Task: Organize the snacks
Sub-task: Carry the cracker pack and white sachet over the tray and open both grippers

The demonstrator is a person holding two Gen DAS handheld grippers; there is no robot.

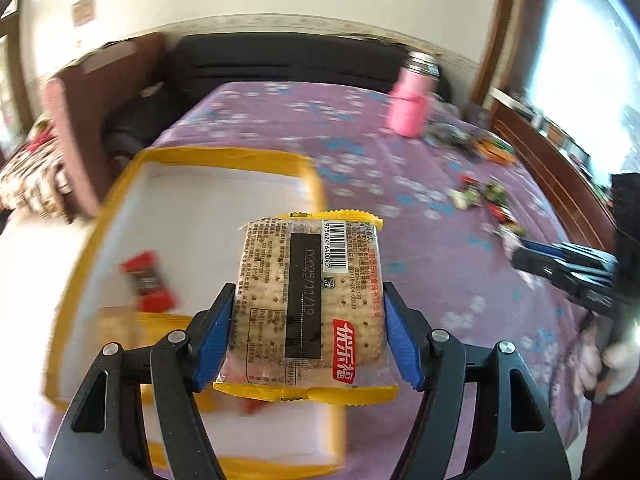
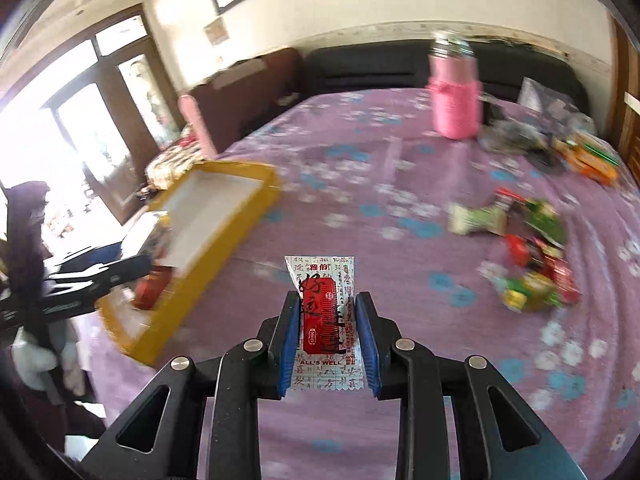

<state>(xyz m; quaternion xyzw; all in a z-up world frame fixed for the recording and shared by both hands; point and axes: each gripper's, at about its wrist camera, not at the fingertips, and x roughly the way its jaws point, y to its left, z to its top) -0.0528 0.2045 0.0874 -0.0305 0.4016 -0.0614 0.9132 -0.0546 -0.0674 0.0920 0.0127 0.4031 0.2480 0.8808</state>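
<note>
The left tool (image 1: 308,336) is clamped on a cracker packet (image 1: 310,304), its blue pads pressing the packet's two long sides. The packet is clear with yellow crimped ends, and square crackers show through it. Its back faces the camera: a black strip carries the date "D2025/11/19", a barcode near the far end reads "6975624640045", and a red label near the near end bears white Chinese characters. The packet hangs above the near part of a yellow-rimmed box (image 1: 224,158) with a white inside, which sits on the left of the purple flowered bedspread (image 1: 360,152). Inside the box lies a red-wrapped snack (image 1: 148,282), blurred, and another cracker packet shows under the left finger.

The right tool (image 2: 328,332) is clamped on a small white sachet (image 2: 326,320) with a red panel, black brush characters, the printed Chinese "雅伯" at its far end and "ALL'S WELL" near its near end. It is held above the bedspread, right of the yellow box (image 2: 224,216).

On the right of the bed lies a loose heap of snacks (image 2: 528,260) in red, green and white wrappers, too blurred to read. A pink bottle (image 2: 456,96) with a metal cap stands upright at the far side, near the dark headboard (image 2: 360,68).
</note>
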